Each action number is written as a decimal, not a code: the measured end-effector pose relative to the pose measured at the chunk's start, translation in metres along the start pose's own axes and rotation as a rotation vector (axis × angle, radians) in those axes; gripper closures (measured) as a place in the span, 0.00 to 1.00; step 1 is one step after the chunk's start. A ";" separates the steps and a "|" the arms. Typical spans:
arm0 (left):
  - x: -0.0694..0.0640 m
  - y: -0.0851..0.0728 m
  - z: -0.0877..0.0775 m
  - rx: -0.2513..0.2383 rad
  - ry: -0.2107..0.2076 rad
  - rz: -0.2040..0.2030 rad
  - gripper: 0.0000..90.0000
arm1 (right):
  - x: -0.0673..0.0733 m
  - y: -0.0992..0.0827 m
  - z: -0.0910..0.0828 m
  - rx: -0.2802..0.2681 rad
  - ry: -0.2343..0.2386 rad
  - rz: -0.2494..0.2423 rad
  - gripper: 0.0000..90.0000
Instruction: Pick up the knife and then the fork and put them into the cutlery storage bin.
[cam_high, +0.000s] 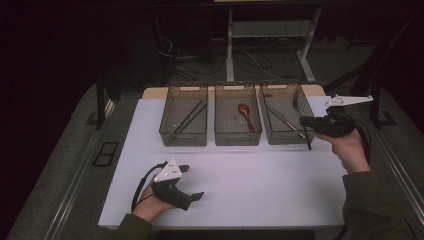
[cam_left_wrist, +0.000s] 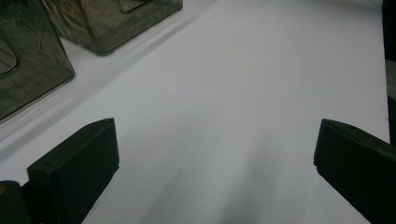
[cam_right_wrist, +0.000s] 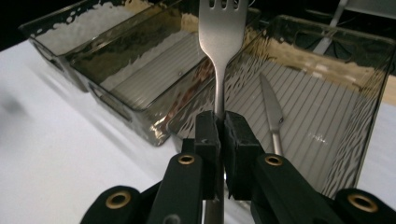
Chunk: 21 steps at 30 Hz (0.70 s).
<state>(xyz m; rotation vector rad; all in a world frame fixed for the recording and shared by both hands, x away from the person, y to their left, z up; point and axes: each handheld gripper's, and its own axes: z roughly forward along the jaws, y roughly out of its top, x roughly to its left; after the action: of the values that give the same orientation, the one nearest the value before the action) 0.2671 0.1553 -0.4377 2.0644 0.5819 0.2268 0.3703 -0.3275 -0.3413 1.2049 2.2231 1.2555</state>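
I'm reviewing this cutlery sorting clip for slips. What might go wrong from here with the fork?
The right gripper pinches only the thin handle of the fork, so it could pivot or slip out. Its tines hang near the rim of the right bin and could catch it. Dropped in, it may strike the knife.

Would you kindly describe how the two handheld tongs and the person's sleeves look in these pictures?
Both tongs, left and right, are black pistol-shaped units, each topped by a pale grey three-cornered plate with small holes. A black cable loops from each. Their jaws end in thick, blocky black pads, and the right gripper view shows brass-coloured rivets on the linkage. The person wears dark olive-green sleeves.
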 end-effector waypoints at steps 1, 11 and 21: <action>0.000 0.000 0.000 0.000 0.000 0.000 0.00 | -0.002 0.001 0.001 -0.002 -0.003 -0.002 0.93; 0.000 0.000 0.001 -0.003 0.000 0.000 0.00 | -0.019 0.022 0.001 -0.027 -0.052 0.013 0.93; -0.001 0.000 0.001 -0.003 -0.001 0.002 0.00 | -0.031 0.036 0.012 -0.031 -0.083 0.010 0.93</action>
<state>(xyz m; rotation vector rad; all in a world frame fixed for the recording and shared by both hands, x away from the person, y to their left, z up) 0.2669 0.1544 -0.4381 2.0616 0.5789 0.2282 0.4146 -0.3361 -0.3226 1.2358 2.1334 1.2161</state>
